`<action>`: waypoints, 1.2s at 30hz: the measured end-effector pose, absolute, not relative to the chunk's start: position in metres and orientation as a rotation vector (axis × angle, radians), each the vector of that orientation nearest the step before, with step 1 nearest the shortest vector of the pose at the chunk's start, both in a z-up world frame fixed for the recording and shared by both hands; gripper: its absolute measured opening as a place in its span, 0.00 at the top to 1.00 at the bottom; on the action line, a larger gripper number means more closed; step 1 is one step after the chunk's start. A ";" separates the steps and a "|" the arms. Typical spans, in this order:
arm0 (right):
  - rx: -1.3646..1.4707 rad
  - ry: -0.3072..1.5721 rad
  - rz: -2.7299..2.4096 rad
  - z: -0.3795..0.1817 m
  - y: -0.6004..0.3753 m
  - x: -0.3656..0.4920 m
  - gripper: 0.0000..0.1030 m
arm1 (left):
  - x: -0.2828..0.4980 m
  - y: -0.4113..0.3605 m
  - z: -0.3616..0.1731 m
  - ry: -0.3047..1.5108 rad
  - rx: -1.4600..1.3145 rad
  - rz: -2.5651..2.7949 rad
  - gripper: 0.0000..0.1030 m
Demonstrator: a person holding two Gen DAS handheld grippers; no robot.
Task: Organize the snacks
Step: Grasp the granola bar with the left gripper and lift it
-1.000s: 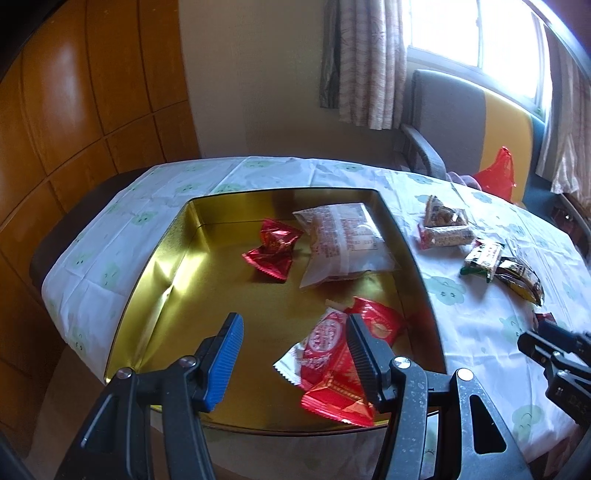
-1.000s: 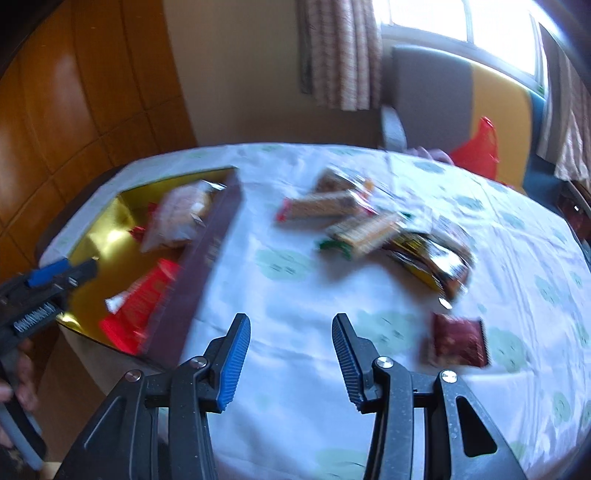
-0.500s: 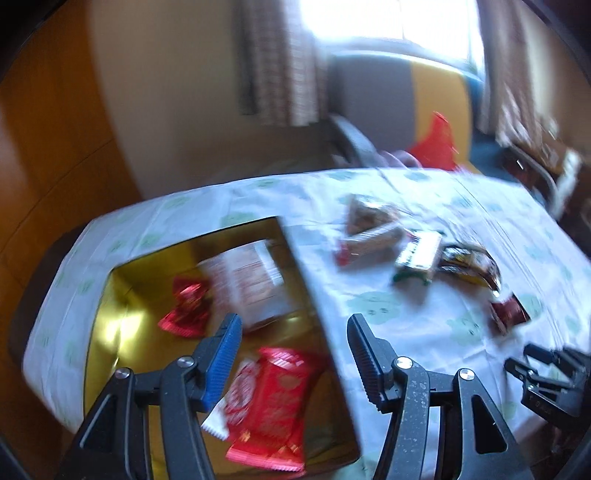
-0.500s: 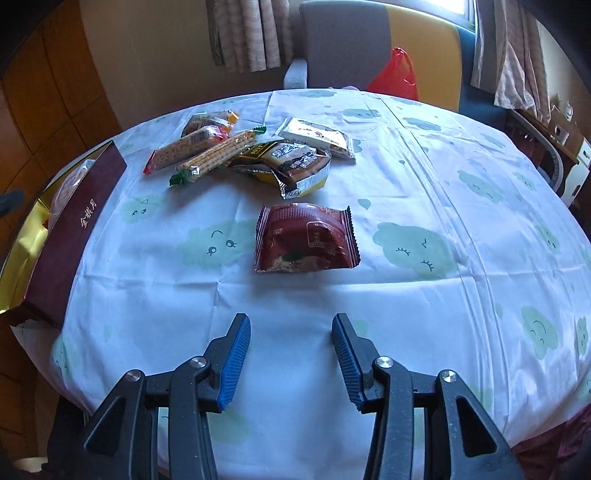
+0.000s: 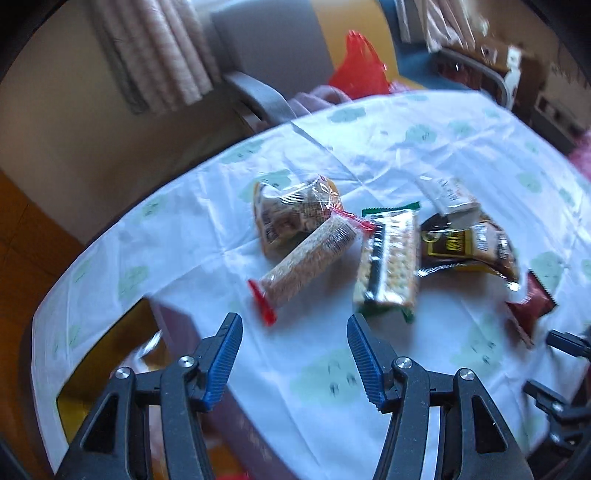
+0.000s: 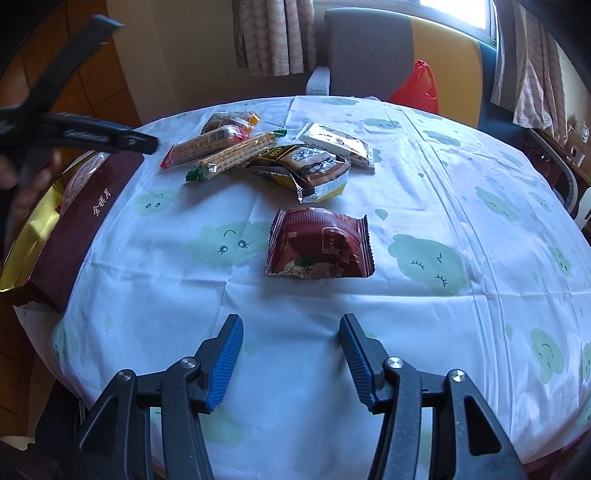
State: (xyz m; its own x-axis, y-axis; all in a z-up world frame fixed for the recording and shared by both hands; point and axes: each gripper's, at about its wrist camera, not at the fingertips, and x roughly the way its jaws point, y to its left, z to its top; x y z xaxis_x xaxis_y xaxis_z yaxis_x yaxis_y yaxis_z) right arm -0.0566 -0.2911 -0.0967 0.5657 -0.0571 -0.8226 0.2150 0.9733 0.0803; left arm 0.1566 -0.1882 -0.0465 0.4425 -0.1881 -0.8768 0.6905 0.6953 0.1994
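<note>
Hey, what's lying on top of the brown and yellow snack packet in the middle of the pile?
The white wrapped packet overlaps the far edge of the brown and yellow snack packet. The green-ended cracker stick touches its left end. What lies beneath it is covered.

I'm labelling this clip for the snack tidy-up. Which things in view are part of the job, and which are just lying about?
Part of the job:
- dark red packet
- red-ended bar
- green-ended cracker stick
- brown and yellow packets
- white packet
- gold-lined box

Just lying about:
- red plastic bag
- chair
- curtains
</note>
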 end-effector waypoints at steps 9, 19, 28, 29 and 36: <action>0.166 0.944 -0.128 -0.098 -0.295 -0.053 0.44 | 0.200 -0.228 -0.085 1.037 0.710 -0.638 0.42; 0.173 0.912 -0.115 -0.100 -0.298 -0.054 0.43 | 0.198 -0.232 -0.089 1.084 0.613 -0.668 0.68; 0.192 0.897 -0.101 -0.100 -0.301 -0.057 0.43 | 0.130 -0.198 -0.065 1.080 0.402 -0.598 0.72; 0.194 0.895 -0.100 -0.100 -0.301 -0.057 0.43 | 0.119 -0.195 -0.063 1.075 0.397 -0.601 0.72; 0.249 0.902 -0.098 -0.097 -0.306 -0.066 0.43 | 0.036 -0.180 -0.068 1.044 0.397 -0.649 0.72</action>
